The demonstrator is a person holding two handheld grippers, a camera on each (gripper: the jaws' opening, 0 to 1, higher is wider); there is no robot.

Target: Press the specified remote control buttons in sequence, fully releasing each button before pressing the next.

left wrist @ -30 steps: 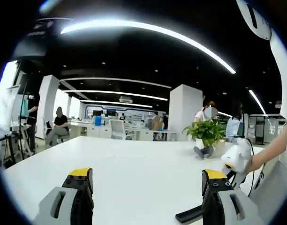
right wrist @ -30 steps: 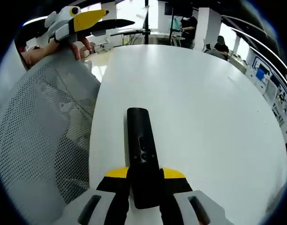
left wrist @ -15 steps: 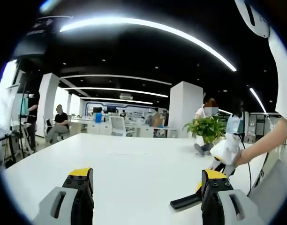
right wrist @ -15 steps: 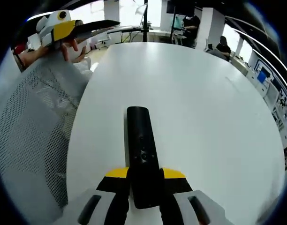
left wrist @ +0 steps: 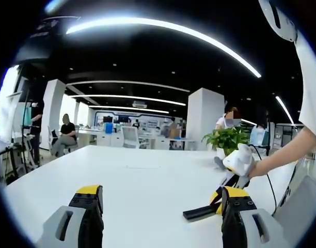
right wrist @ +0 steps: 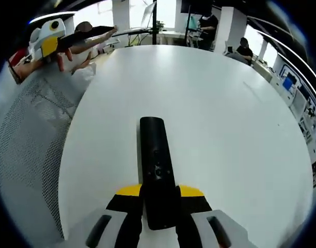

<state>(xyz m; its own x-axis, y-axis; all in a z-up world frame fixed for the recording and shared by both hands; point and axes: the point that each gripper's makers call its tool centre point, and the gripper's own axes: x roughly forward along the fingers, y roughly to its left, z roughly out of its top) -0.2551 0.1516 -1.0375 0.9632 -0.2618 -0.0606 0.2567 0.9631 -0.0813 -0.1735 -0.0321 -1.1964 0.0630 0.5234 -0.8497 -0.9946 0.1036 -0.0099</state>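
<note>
The left gripper view looks level and low across the table (left wrist: pixel 142 178) toward the office; the right gripper view looks steeply down on the same table (right wrist: pixel 215 108).

Remote (right wrist: pixel 156 170) betw. right tool (right wrist: pixel 159 199) jaws, above table (right wrist: pixel 225 119); plant (left wrist: pixel 227 139) at far edge.

No legible text, labels or numbers anywhere.

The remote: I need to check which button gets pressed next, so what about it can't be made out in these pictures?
- Right gripper view: the remote's button markings are too small and dark to read; its near end is hidden between the right gripper's jaws.
- Left gripper view: the remote shows edge-on, partly behind the left gripper's right jaw, buttons unseen.
</note>
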